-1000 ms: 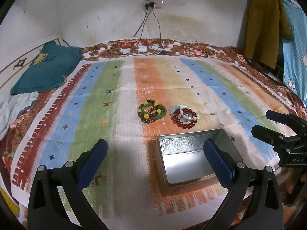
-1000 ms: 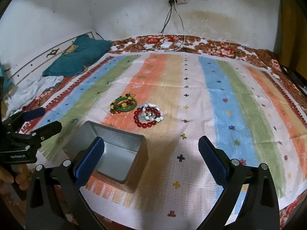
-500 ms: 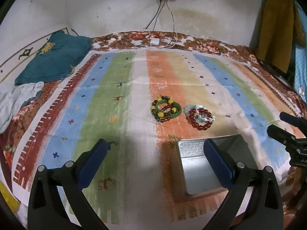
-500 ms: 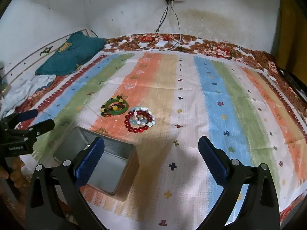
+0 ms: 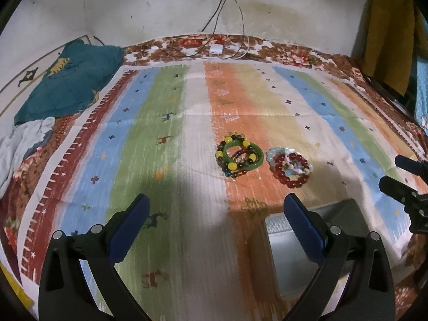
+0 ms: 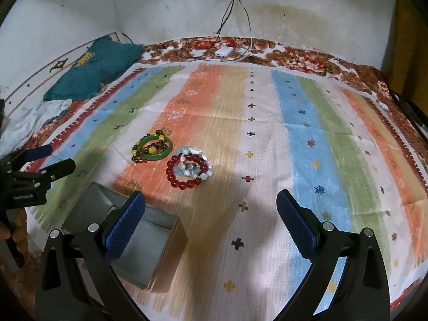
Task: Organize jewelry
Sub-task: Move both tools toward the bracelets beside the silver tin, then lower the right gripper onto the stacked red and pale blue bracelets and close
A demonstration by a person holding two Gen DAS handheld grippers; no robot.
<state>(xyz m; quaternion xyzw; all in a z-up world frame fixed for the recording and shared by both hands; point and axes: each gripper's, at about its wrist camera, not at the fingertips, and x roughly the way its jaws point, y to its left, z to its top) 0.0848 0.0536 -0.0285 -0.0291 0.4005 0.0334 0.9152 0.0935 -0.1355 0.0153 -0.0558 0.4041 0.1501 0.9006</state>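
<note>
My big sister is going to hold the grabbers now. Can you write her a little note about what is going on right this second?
Left gripper: open, holding nothing, over the striped cloth.
Right gripper: open, holding nothing.
Two bracelet piles lie side by side on the cloth: the green bangle with yellow and dark beads and the red bead bracelet with pale blue beads.
The metal tin sits open in front of them, and no jewelry shows in the part I can see.
Done: nothing packed yet.
Left: probably put both piles into the tin.
</note>
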